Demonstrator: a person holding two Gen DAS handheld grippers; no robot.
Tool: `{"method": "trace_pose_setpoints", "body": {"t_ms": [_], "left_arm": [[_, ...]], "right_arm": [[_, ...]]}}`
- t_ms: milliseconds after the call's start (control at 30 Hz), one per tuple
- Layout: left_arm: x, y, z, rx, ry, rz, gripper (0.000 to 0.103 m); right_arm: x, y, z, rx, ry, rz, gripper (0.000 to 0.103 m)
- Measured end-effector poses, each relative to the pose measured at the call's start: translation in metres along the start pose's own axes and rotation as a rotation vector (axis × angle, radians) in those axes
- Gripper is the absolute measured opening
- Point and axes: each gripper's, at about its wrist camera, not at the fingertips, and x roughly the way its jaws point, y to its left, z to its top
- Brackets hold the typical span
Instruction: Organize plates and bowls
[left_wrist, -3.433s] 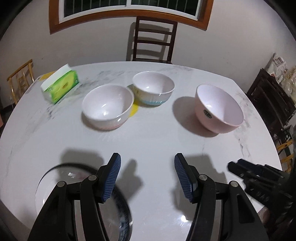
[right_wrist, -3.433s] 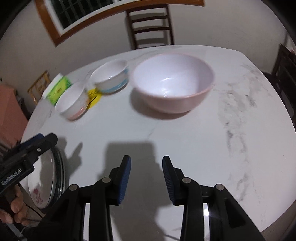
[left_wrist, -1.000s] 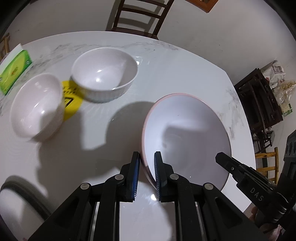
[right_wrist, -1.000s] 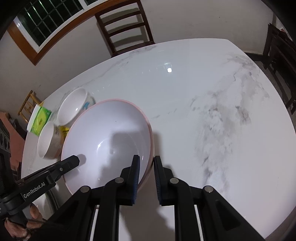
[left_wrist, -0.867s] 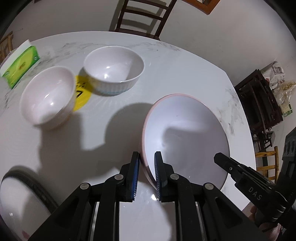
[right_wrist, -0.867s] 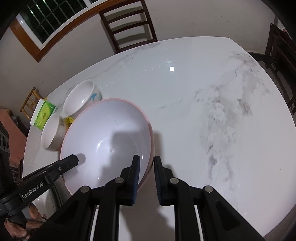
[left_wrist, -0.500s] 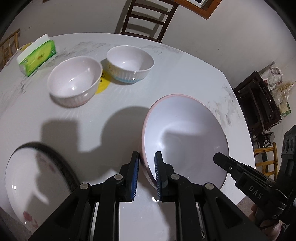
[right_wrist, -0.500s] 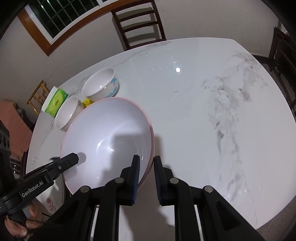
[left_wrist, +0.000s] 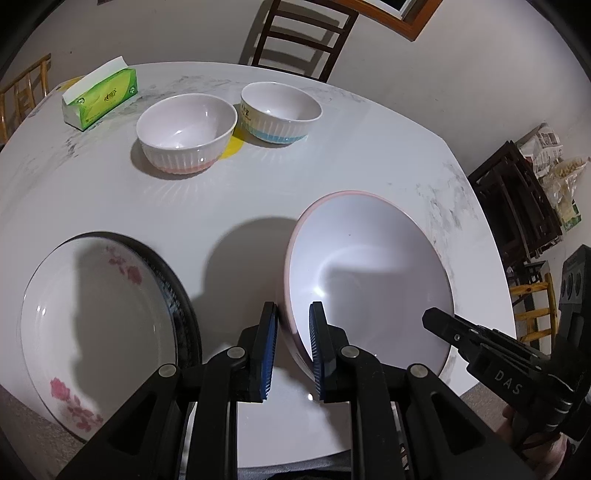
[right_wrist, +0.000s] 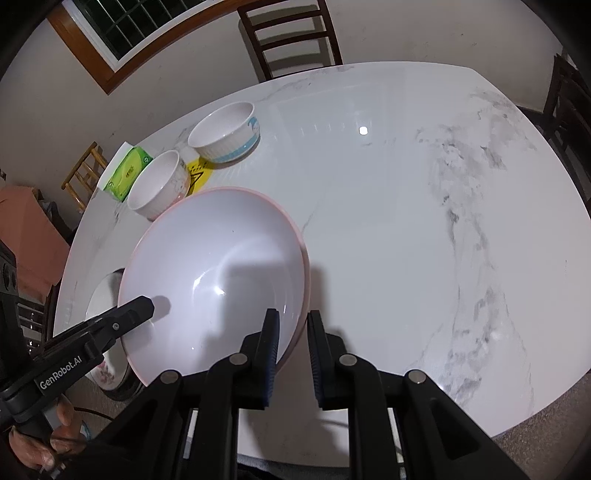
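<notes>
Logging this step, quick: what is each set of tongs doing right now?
Left tongs: shut on the big bowl's rim.
Right tongs: shut on the opposite rim.

A white marble-look desk (right_wrist: 406, 206) with grey veining fills the room's middle, a ceiling light glinting on its top. At its far side stands a dark wooden chair (right_wrist: 291, 37) against a pale plain wall (left_wrist: 461, 74). High on that wall is a window (right_wrist: 122, 33) with a brown wooden frame and bars, dark outside. To the far left stands a light wooden chair (right_wrist: 83, 173); to the right are dark wooden furniture (left_wrist: 517, 206) and a yellow stool (left_wrist: 535, 310). The floor (right_wrist: 546, 424) looks grey-brown.
</notes>
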Motion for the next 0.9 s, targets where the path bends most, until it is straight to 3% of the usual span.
{"method": "trace_pose_setpoints", "body": {"t_ms": [900], "left_arm": [[0.01,0.001,-0.025,0.01,0.055,-0.006,0.013]], "right_arm": [[0.001,-0.005,-0.025,0.012,0.029,-0.003,0.018]]}}
